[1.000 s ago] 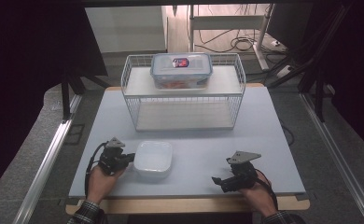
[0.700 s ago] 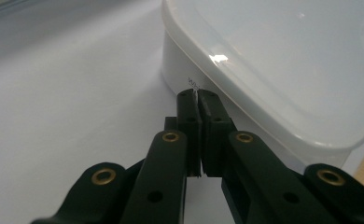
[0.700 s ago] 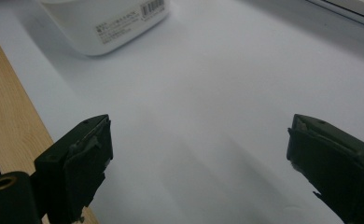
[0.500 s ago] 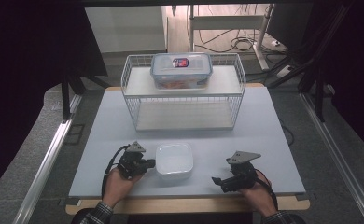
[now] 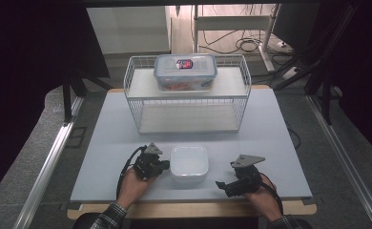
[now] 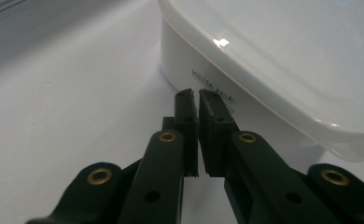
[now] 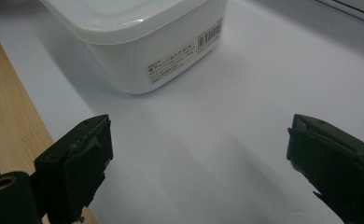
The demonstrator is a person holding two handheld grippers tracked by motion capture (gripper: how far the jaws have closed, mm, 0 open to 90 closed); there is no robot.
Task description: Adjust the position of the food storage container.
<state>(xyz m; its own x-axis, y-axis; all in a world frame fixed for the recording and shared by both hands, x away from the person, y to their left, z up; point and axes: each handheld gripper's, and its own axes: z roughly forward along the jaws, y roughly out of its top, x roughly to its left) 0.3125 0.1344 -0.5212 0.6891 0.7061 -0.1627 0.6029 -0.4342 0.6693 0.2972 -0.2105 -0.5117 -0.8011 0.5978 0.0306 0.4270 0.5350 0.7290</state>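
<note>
A white lidded container (image 5: 189,164) rests on the pale table near its front edge, between my two grippers. My left gripper (image 5: 164,165) is at the container's left side, its jaws nearly together with just a thin slit and nothing between them. In the left gripper view the left gripper (image 6: 193,95) has its tips right at the labelled wall of the white container (image 6: 287,56). My right gripper (image 5: 222,185) lies to the container's right, apart from it. Seen in the right gripper view, the right gripper (image 7: 199,135) is wide open over bare table, with the white container (image 7: 143,42) ahead.
A white wire rack (image 5: 131,102) stands at the back of the table (image 5: 270,143), with a clear clip-lid box (image 5: 185,71) on its top shelf. A wooden strip (image 7: 7,93) runs along the table's front edge.
My left gripper has slid to the right, and the white container has moved right ahead of it, toward the table's middle. The right gripper has stayed put.
</note>
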